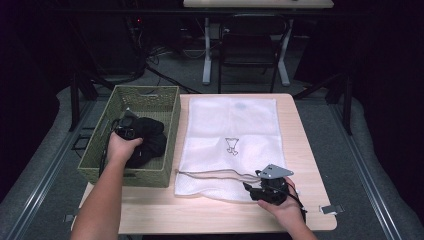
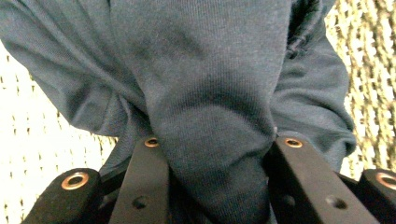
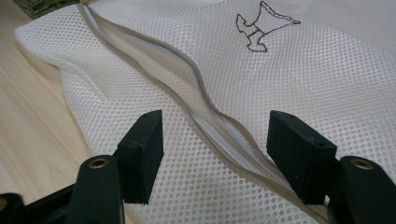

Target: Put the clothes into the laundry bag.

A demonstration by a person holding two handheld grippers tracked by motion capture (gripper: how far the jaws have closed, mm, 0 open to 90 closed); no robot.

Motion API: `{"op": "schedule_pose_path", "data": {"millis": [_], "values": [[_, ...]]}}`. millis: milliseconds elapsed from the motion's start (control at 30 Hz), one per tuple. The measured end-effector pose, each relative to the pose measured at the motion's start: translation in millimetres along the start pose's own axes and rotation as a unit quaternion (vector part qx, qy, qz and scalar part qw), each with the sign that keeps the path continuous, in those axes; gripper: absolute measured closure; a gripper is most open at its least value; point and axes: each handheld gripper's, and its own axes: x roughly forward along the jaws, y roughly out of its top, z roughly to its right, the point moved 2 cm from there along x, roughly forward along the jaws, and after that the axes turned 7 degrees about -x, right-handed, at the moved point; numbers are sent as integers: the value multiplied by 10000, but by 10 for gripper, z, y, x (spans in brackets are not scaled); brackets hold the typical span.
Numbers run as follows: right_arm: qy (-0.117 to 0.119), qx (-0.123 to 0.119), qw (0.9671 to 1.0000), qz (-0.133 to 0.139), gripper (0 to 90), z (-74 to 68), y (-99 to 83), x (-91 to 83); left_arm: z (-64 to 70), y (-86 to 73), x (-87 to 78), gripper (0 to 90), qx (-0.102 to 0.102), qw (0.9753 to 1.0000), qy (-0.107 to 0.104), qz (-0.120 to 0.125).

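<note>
Already the left gripper (image 1: pixel 129 131) pinches the dark garment (image 2: pixel 205 107) in the basket (image 1: pixel 150 175) — right gripper (image 1: pixel 257 192) jaws spread over the mesh bag's (image 3: pixel 327 79) zipper (image 3: pixel 205 116) — a shallow bite could slip.

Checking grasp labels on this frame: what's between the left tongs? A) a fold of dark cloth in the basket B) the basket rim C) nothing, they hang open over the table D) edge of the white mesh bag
A: in the left gripper view the left tongs have a fold of the dark cloth between their jaws, with the woven basket behind it; the mesh bag lies apart on the table.
</note>
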Motion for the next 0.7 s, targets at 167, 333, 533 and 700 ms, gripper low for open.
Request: {"op": "schedule_pose_path", "data": {"millis": [167, 333, 533, 700], "values": [[2, -2, 10000, 0, 363, -4, 2, 3, 22, 9, -69, 691, 40, 10000, -33, 65], [7, -2, 10000, -1, 363, -2, 1, 2, 42, 11, -132, 692, 59, 9997, -124, 180], [4, -6, 10000, -2, 363, -3, 1, 0, 59, 7, -199, 693, 113, 9993, -230, 264], [3, -7, 10000, -1, 363, -2, 1, 0, 70, 3, -257, 694, 182, 9990, -246, 339]]}}
